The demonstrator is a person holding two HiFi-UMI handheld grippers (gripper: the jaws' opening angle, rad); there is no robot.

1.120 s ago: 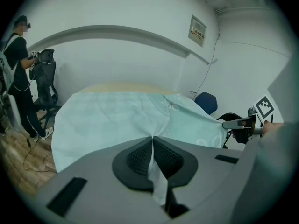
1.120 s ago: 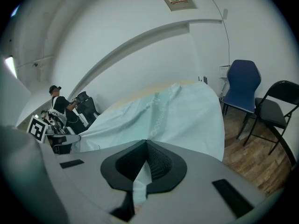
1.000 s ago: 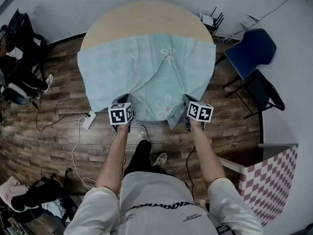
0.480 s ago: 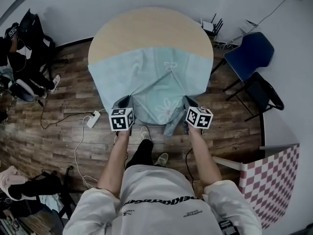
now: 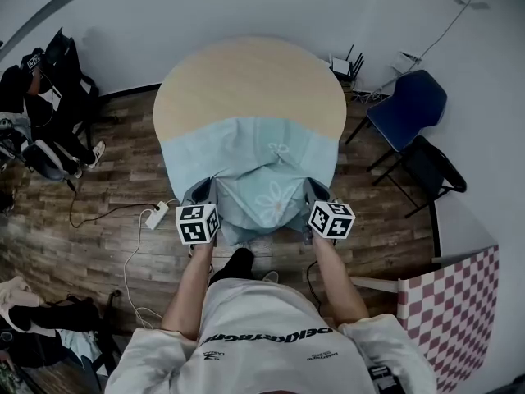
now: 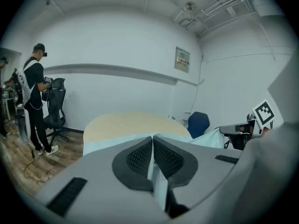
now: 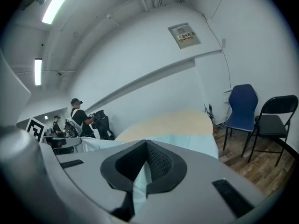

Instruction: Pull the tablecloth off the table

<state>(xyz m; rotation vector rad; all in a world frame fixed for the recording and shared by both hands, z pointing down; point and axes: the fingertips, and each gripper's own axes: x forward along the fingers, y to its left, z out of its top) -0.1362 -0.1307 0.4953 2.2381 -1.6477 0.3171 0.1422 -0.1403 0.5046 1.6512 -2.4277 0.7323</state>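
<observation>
— Pinching anything, those left fingers (image 6: 136, 158)?

— Yes. They are pressed together on a fold of the pale blue tablecloth (image 5: 254, 156), and a thin strip of it shows in the seam between the dark pads. The right fingers (image 7: 161, 161) are closed on the cloth in the same way.

— And the grippers themselves?

— The left gripper (image 5: 205, 191) and the right gripper (image 5: 317, 191) are held side by side in front of the person. Each is at the cloth's near edge, with its marker cube facing up.

— Where does the cloth lie?

— Its far part is spread over the near half of the round worktop (image 5: 246, 76), and the far half is bare pale wood. The near part is gathered in folds between the two grippers and comes off the worktop's near rim (a white flower print shows on the middle fold).

— What is around?

— On the wooden floor (image 5: 98, 249) a white power strip (image 5: 157, 215) lies just left of the left gripper. A blue chair (image 5: 408, 109) and a black chair (image 5: 432, 167) stand to the worktop's right. A person in black (image 6: 35, 80) stands well off to the left.
</observation>
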